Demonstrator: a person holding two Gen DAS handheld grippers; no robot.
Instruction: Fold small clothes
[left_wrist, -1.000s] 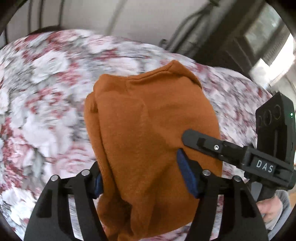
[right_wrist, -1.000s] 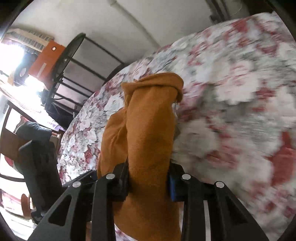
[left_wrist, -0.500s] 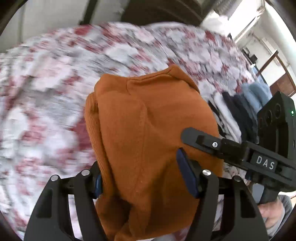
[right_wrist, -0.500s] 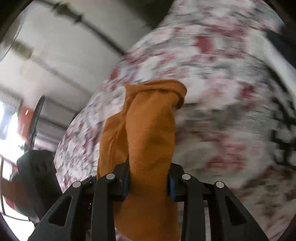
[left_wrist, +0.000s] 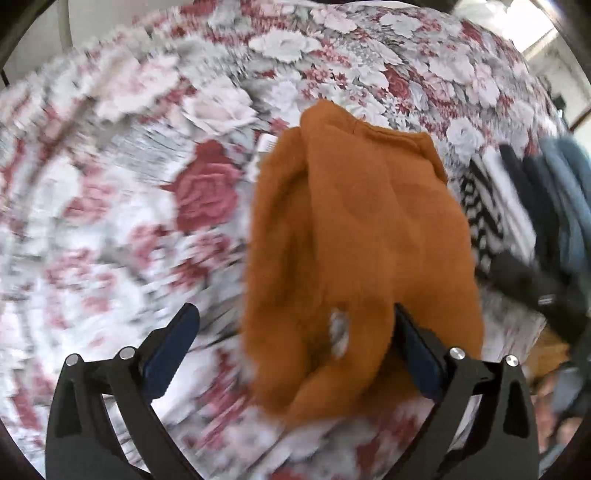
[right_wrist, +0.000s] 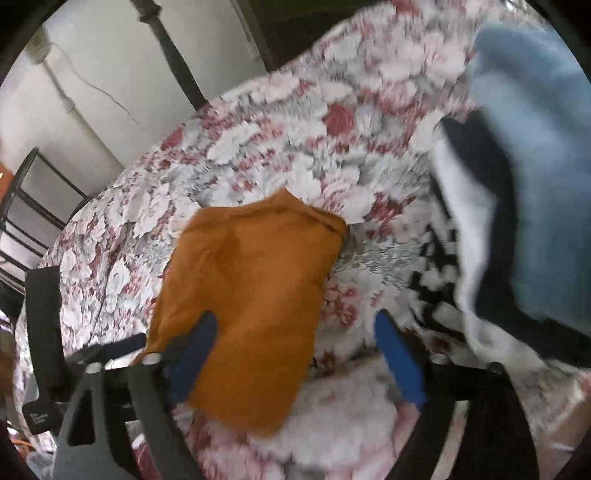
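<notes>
A folded orange garment (left_wrist: 362, 240) lies on the floral bedspread (left_wrist: 110, 184). My left gripper (left_wrist: 295, 350) hangs over its near end, jaws opening wide. The cloth brushes the right pad (left_wrist: 417, 354), and the left pad (left_wrist: 173, 347) stands well clear of it. In the right wrist view the orange garment (right_wrist: 255, 288) lies flat. My right gripper (right_wrist: 295, 358) is above its near edge, jaws opening too. Its left pad (right_wrist: 192, 354) overlaps the cloth's edge, while the other pad (right_wrist: 399, 362) is over bare bedspread (right_wrist: 258, 122). Neither gripper presses on the garment.
A row of folded clothes lies just right of the garment: a black-and-white patterned piece (left_wrist: 480, 210) nearest, then white, dark and blue (right_wrist: 535, 184) ones. A dark bed frame post (right_wrist: 173, 62) and a wall are at the back. A person's hand (left_wrist: 550, 406) shows at lower right.
Both grippers were shut on the orange garment and have spread their jaws, letting it go onto the bedspread. Both views have swung toward the row of folded clothes.
</notes>
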